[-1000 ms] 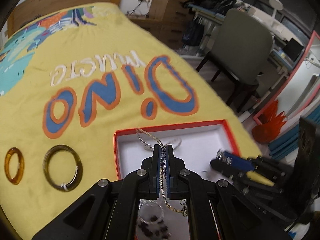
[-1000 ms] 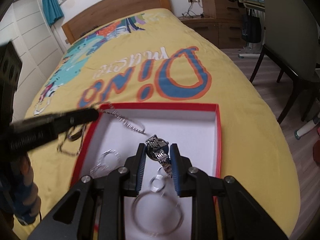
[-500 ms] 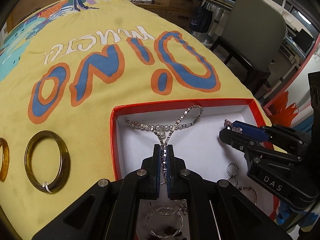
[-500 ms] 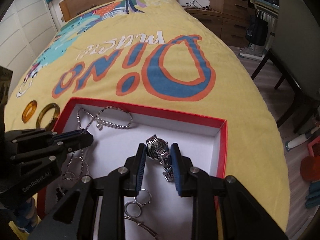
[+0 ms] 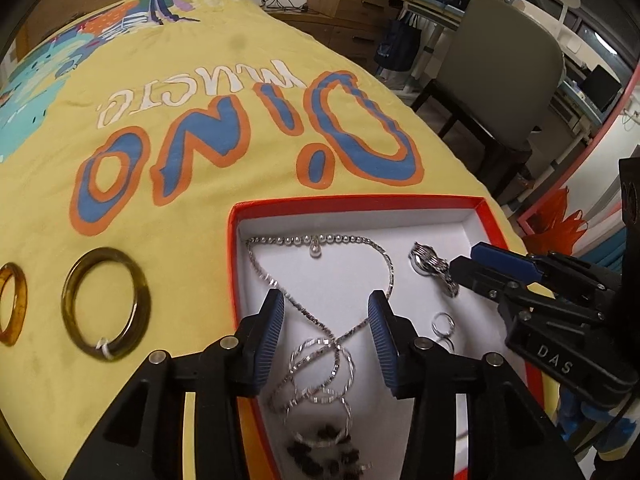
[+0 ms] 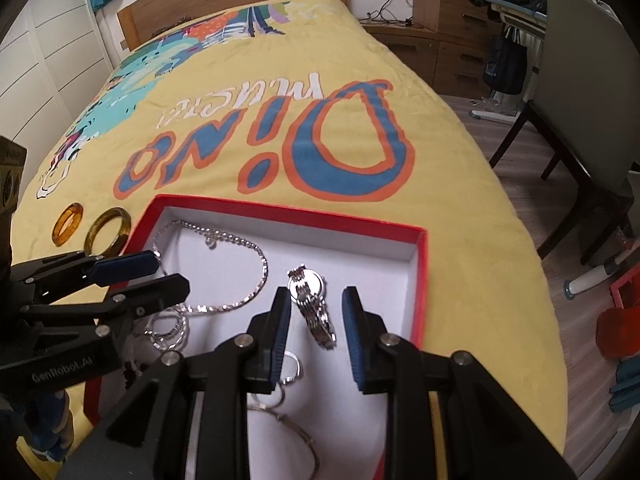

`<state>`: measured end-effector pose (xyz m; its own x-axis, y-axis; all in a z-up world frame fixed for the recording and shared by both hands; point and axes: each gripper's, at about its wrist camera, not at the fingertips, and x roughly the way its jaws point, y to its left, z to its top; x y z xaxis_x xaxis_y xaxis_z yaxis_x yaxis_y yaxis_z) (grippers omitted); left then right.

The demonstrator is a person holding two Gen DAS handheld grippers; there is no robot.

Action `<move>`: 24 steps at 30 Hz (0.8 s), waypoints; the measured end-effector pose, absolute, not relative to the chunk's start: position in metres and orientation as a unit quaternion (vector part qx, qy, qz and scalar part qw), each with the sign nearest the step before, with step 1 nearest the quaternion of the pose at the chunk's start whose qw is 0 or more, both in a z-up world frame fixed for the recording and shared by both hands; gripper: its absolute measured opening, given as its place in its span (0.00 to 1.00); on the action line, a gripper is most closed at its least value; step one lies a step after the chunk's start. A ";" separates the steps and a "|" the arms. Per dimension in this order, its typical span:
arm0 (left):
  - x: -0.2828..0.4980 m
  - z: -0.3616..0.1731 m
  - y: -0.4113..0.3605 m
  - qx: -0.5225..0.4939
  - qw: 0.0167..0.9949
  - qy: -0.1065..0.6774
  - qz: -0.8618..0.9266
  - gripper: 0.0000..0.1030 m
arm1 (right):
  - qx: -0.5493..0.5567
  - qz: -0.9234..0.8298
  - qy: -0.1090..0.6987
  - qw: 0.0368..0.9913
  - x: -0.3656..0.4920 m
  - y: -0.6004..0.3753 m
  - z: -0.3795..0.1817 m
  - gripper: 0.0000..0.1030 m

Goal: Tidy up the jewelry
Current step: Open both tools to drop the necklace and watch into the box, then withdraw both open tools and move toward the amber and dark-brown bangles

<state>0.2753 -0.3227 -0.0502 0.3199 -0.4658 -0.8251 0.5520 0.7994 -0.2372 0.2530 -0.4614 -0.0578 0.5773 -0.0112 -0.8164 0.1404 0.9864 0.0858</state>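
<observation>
A red box with a white inside (image 5: 472, 216) (image 6: 416, 276) lies on the yellow bedspread. My left gripper (image 5: 326, 316) is open above a silver bead necklace (image 5: 320, 246) that lies loose in the box. My right gripper (image 6: 316, 312) is open around a silver watch (image 6: 310, 300) resting on the box floor; the watch also shows in the left wrist view (image 5: 430, 262). Silver rings (image 5: 442, 322) and twisted silver bangles (image 5: 320, 368) lie in the near part of the box.
A dark amber bangle (image 5: 106, 304) and an orange bangle (image 5: 14, 306) lie on the bedspread left of the box. A grey chair (image 5: 508, 76) and a desk stand beyond the bed's right edge. Dark beads (image 5: 320, 450) lie at the box's near end.
Both grippers have opened. The necklace has dropped from the left gripper onto the box floor, and the watch has been let go by the right gripper inside the box.
</observation>
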 end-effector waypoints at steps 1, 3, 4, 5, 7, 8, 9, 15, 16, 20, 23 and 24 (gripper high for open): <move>0.272 -0.047 -0.320 0.045 0.813 0.489 -0.314 0.42 | 0.072 -0.044 0.456 0.886 0.248 -0.461 -0.055 0.25; 0.265 -0.039 -0.313 0.042 0.815 0.483 -0.316 0.42 | 0.072 -0.046 0.453 0.888 0.240 -0.458 -0.048 0.25; 0.261 -0.035 -0.310 0.040 0.817 0.481 -0.316 0.42 | 0.073 -0.046 0.451 0.888 0.236 -0.457 -0.046 0.25; 0.255 -0.030 -0.305 0.038 0.820 0.477 -0.315 0.42 | 0.074 -0.047 0.450 0.889 0.232 -0.455 -0.043 0.25; 0.246 -0.023 -0.296 0.034 0.824 0.473 -0.309 0.45 | 0.076 -0.047 0.445 0.891 0.220 -0.449 -0.037 0.25; 0.241 -0.020 -0.291 0.033 0.826 0.472 -0.306 0.46 | 0.079 -0.047 0.444 0.891 0.215 -0.447 -0.035 0.25; 0.235 -0.017 -0.284 0.033 0.829 0.470 -0.300 0.48 | 0.081 -0.046 0.443 0.892 0.211 -0.443 -0.033 0.25; 0.193 -0.005 -0.249 0.059 0.848 0.456 -0.265 0.60 | 0.088 -0.038 0.433 0.896 0.175 -0.411 -0.015 0.25; 0.187 -0.005 -0.244 0.062 0.850 0.455 -0.257 0.63 | 0.089 -0.037 0.431 0.897 0.169 -0.406 -0.013 0.25; 0.162 0.002 -0.214 0.073 0.861 0.451 -0.224 0.67 | 0.094 -0.033 0.429 0.898 0.150 -0.385 -0.007 0.32; 0.146 0.007 -0.195 0.081 0.867 0.445 -0.208 0.70 | 0.102 -0.028 0.425 0.899 0.133 -0.370 -0.003 0.34; 0.140 0.009 -0.188 0.084 0.870 0.442 -0.202 0.71 | 0.105 -0.027 0.424 0.899 0.127 -0.364 -0.002 0.34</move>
<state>0.1403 -0.1883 0.0092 0.5268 -0.2779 -0.8033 0.4262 0.9040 -0.0333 0.1275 -0.3641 -0.0023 0.6386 0.0417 -0.7685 0.1370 0.9764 0.1668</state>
